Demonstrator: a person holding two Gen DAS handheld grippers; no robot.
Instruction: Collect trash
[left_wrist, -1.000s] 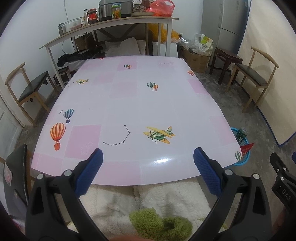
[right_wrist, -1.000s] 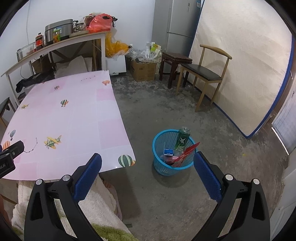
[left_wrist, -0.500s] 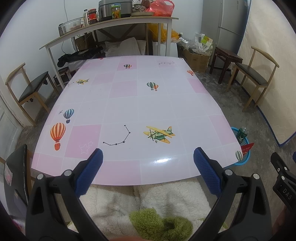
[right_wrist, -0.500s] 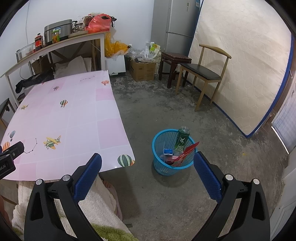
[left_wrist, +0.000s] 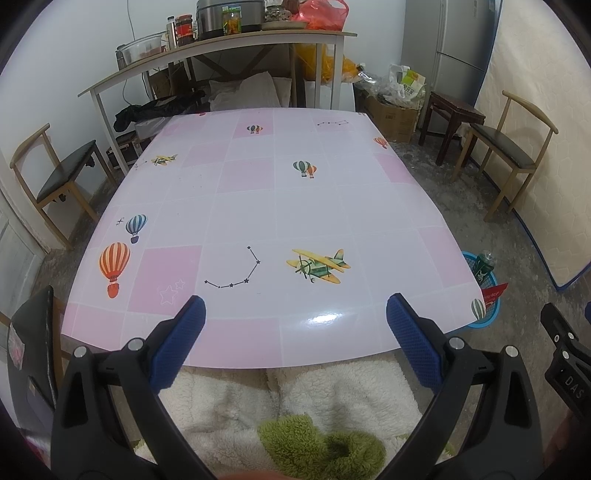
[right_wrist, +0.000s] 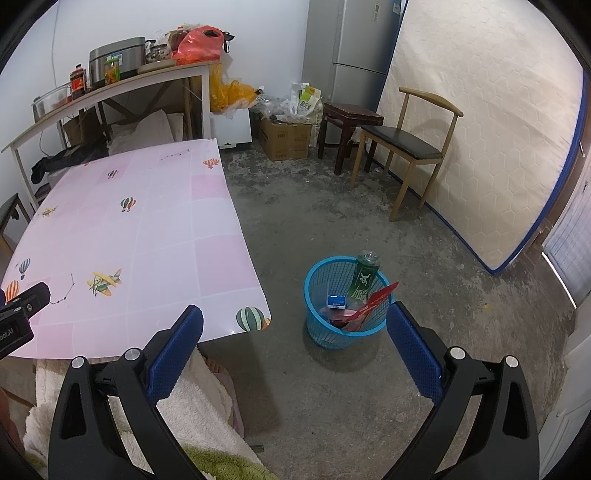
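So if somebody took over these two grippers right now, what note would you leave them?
Left gripper: open, holding nothing, above the near edge of the pink table.
Right gripper: open, holding nothing, over the floor.
Blue basket stands on the floor beside the table corner; it holds a green bottle, a red wrapper and a small blue box.
Done: no trash visible on the table.
Left: nothing obvious; check the floor.

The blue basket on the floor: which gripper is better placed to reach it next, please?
Right, probably. The right gripper is open and faces the blue basket directly; the left gripper, also open, faces the table, with the basket at its far right.
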